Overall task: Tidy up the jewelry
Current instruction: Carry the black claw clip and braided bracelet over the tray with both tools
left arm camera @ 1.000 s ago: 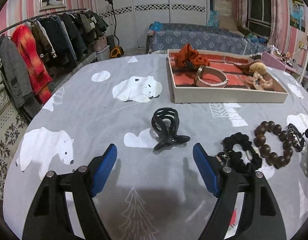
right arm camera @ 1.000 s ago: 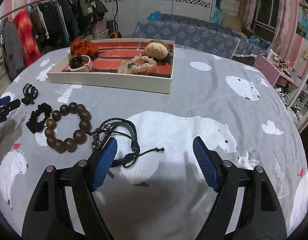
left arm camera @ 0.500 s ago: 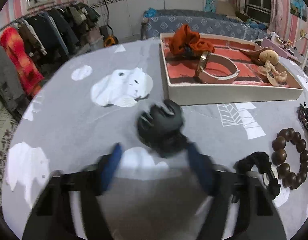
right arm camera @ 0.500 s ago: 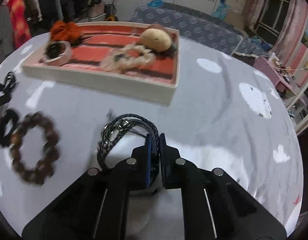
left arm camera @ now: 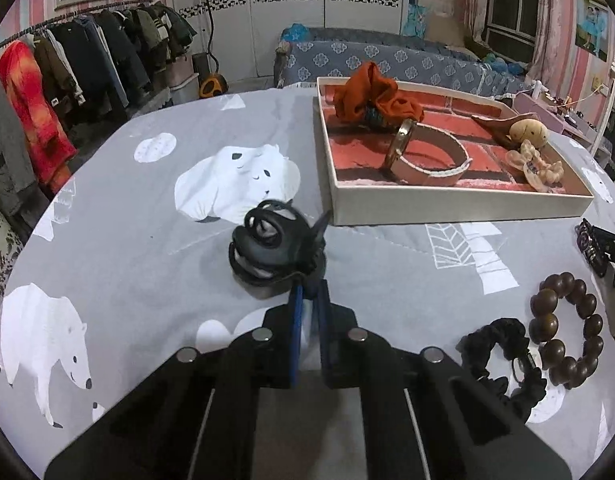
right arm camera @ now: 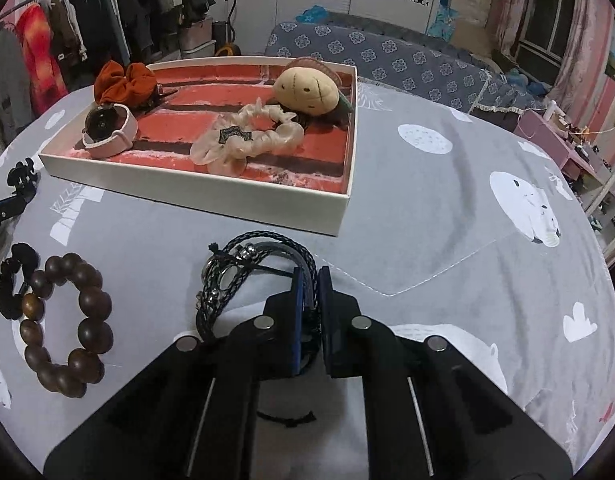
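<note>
Both the left gripper (left arm camera: pixel 307 292) and the right gripper (right arm camera: pixel 307 280) are showing matte black angular plastic bodies, each carrying blue pads (right arm camera: pixel 296 312) on the inner faces of the fingers, four round silver screws and thin pale lines along the linkage arms.

Jewelry and hair pieces, part sorted into a tray, part left on the bear-print cloth

A black claw clip (left arm camera: pixel 273 240) is pinched at its handle by the left gripper (left arm camera: pixel 307 296), and a braided black cord bracelet (right arm camera: pixel 243 276) is clamped between the right gripper (right arm camera: pixel 308 292) fingers. A brown bead bracelet (right arm camera: pixel 65 320) and a black scrunchie (right arm camera: pixel 13 280) are laid touching on the cloth. In the white tray (right arm camera: pixel 195 190) an orange scrunchie (right arm camera: pixel 125 82), a pink-strapped watch (right arm camera: pixel 107 130), a cream scrunchie (right arm camera: pixel 247 138) and a tan plush clip (right arm camera: pixel 307 90) are kept.
</note>
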{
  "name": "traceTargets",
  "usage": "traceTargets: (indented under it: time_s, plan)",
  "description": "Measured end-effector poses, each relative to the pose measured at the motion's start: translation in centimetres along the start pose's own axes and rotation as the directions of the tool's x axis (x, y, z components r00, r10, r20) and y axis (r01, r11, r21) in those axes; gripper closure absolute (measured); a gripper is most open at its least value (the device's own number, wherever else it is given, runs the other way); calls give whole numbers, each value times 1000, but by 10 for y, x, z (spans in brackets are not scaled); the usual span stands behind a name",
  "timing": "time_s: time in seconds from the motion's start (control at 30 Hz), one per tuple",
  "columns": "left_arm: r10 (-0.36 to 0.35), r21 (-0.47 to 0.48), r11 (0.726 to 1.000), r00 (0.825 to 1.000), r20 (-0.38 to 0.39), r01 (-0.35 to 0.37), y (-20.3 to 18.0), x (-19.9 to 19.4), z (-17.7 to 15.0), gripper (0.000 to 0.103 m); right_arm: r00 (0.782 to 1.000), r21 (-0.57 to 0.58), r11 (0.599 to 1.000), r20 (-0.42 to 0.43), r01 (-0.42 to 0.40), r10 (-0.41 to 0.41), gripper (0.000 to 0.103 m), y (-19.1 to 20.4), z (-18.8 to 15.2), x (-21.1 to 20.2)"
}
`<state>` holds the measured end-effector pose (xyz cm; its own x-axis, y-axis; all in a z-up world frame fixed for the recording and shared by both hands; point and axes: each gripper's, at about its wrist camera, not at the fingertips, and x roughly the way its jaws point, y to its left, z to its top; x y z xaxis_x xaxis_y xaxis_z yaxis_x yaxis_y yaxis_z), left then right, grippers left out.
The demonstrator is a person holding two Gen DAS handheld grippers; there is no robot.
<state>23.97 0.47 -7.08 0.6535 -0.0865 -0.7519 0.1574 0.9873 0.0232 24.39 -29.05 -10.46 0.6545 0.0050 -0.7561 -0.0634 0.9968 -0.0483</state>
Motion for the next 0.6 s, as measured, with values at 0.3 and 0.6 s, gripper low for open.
traceTargets:
  time_s: [0.3, 0.6]
  plan:
    - [-14, 4, 1000, 998, 57, 14, -1, -11, 0, 100, 999, 33, 999, 40, -13, 12, 94, -4, -5, -12]
    - [-5, 3, 1000, 997, 78, 4, -2, -15, -2, 100, 998, 46, 999, 51, -25, 22, 94, -6, -7, -16]
